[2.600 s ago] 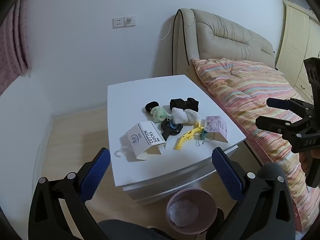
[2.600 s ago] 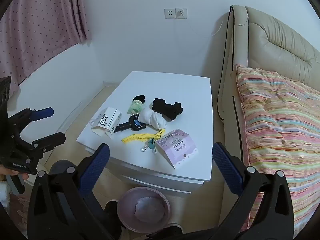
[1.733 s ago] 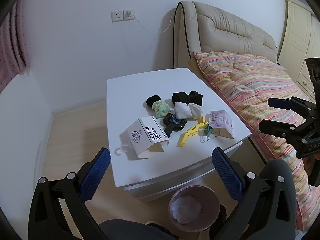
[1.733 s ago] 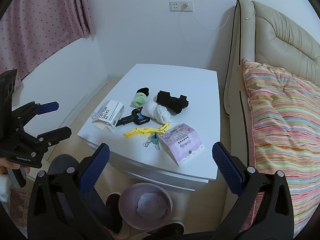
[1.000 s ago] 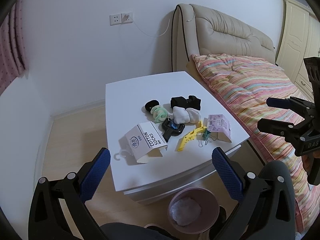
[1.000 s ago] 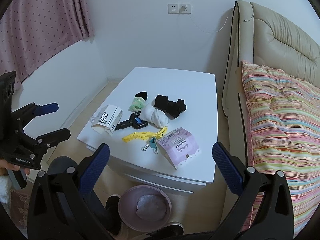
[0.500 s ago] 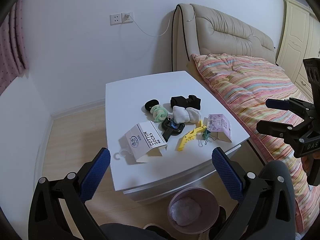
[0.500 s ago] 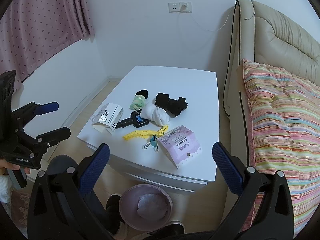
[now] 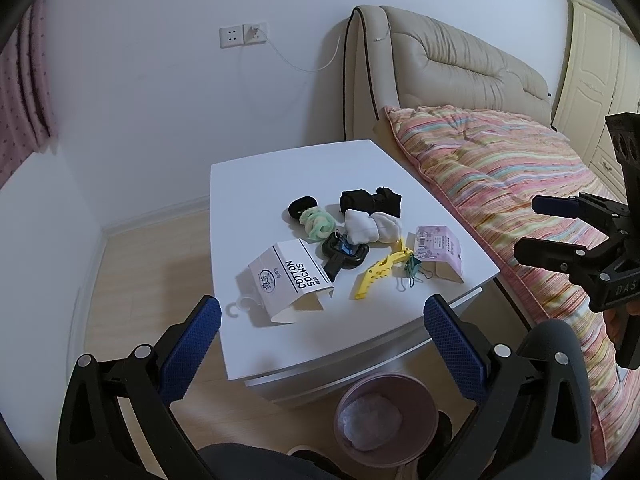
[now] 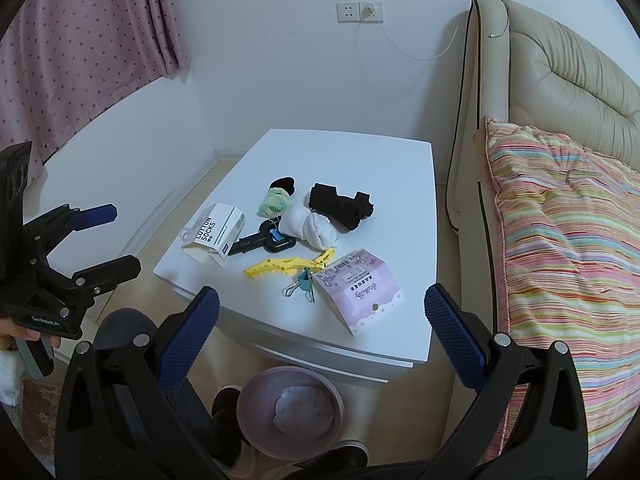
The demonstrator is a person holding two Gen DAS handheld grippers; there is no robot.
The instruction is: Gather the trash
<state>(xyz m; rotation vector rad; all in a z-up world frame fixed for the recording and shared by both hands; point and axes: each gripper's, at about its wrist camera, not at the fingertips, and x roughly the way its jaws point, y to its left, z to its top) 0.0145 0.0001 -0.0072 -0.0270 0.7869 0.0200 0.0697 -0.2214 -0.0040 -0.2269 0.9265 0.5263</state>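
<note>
Left wrist view is showing the left gripper (image 9: pixel 318 330) hanging wide open and empty above the near edge of the white nightstand (image 9: pixel 280 168), while the right gripper (image 10: pixel 320 330) is likewise spread open with nothing between its fingers. Nothing is being grasped, so by my reading the collecting is only starting and the person is choosing a first piece.

Likely trash is lying on the nightstand: a white sock wrapper (image 9: pixel 290 276) printed "COTTON SOCKS" is sitting near its front left corner, and a pink card wrapper (image 10: pixel 356 286) is sitting near its front right corner. Between them are lying a yellow clip (image 9: pixel 378 274), a green binder clip (image 10: pixel 306 280), a black key (image 10: pixel 266 240), rolled socks and hair ties, which look like keepers.

A pink bin (image 10: pixel 290 410) is standing on the floor just in front of the nightstand, and it is holding one crumpled whitish wad. Next, one gripper needs lowering onto a wrapper edge, closing, then carrying to that bin.
</note>
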